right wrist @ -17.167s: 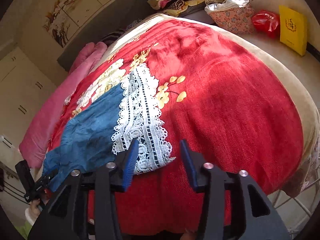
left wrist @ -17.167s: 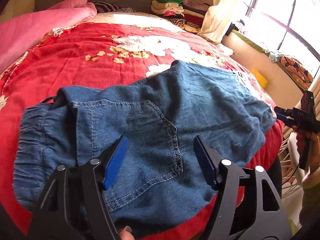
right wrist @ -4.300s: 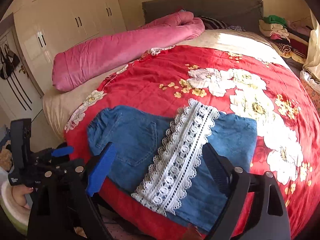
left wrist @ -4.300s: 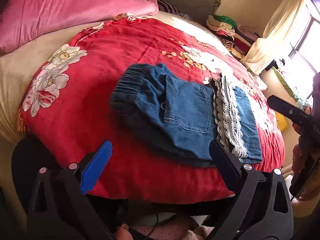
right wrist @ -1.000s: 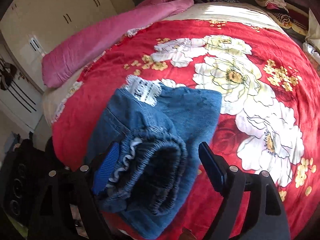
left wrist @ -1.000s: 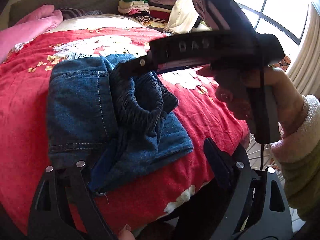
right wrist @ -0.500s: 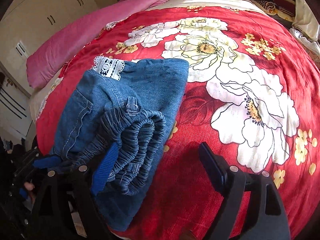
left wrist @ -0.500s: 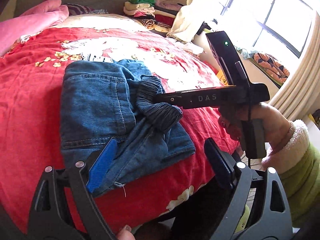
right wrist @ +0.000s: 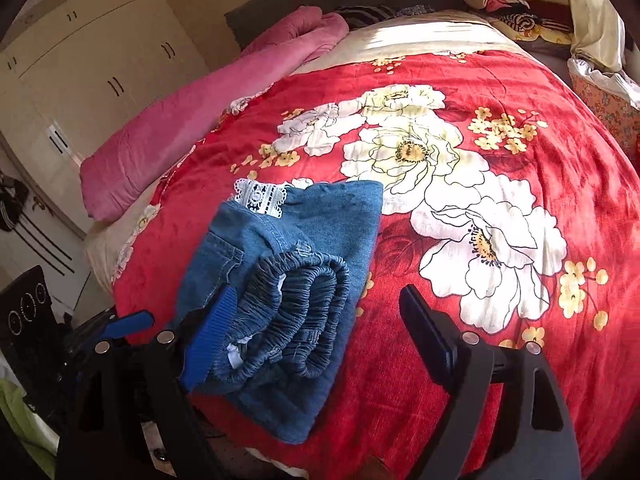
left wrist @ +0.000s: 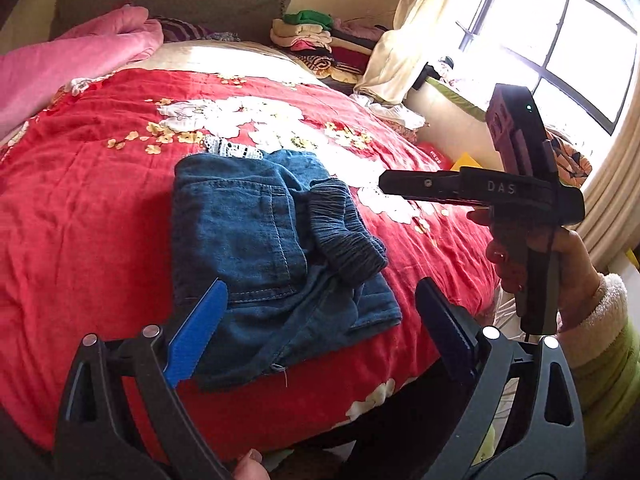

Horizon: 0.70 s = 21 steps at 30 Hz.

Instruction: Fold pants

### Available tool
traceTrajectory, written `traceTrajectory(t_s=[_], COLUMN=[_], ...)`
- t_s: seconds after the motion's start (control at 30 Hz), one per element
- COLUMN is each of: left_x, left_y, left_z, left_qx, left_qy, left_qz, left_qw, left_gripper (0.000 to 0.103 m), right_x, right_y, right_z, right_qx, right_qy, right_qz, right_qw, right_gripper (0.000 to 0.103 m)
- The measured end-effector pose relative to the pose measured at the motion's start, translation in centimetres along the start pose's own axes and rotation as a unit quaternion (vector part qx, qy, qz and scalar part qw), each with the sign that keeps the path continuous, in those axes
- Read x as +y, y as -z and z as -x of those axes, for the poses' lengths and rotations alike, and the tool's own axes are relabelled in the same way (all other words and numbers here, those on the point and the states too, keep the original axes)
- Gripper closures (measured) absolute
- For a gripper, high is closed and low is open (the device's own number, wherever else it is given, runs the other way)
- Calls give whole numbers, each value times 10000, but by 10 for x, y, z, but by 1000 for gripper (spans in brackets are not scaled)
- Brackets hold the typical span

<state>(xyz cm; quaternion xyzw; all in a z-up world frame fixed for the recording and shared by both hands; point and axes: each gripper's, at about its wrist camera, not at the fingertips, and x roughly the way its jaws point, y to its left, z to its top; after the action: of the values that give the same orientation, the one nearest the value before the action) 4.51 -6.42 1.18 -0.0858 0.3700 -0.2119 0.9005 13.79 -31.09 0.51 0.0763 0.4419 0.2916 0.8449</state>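
Note:
The blue denim pants (left wrist: pixel 256 240) lie folded in a small stack near the front edge of the red flowered bedspread (left wrist: pixel 80 200). Their gathered elastic waistband (left wrist: pixel 344 224) lies on top at the right, and a bit of white lace trim (left wrist: pixel 236 150) sticks out at the far end. My left gripper (left wrist: pixel 320 328) is open and empty, just in front of the stack. My right gripper (right wrist: pixel 316 328) is open and empty, hovering over the waistband (right wrist: pixel 296 300) end of the pants (right wrist: pixel 320 220). The right gripper also shows in the left wrist view (left wrist: pixel 480 188), held to the right of the stack.
A rolled pink quilt (right wrist: pixel 208 120) lies along the left side of the bed. Folded clothes (left wrist: pixel 316 40) are stacked by the grey headboard (left wrist: pixel 172 4). A window (left wrist: pixel 560 40) with a cream curtain is at the right, white wardrobes (right wrist: pixel 80 60) at the left.
The right gripper has let go of the waistband and drawn back to the right, off the stack. The waistband now rests flat on the folded pants. Both grippers have pulled back slightly.

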Motion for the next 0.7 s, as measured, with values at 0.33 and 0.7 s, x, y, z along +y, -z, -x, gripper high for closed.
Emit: traceTrajectory(t_s=[0.33,0.7], left_x=[5,43], left_y=[-2,-7], left_z=[16,21], left_qx=[-125,-79], left_qy=[-193,-669], left_qz=[51,525], left_qw=[9997,9963], left_gripper=[10,10], right_x=[18,27], right_y=[2,27], right_z=[26,39], right_qx=[-308,-419], right_qy=[-29,90], right_qz=[92,97], right_qw=[9995,9990], right_gripper=[19,17])
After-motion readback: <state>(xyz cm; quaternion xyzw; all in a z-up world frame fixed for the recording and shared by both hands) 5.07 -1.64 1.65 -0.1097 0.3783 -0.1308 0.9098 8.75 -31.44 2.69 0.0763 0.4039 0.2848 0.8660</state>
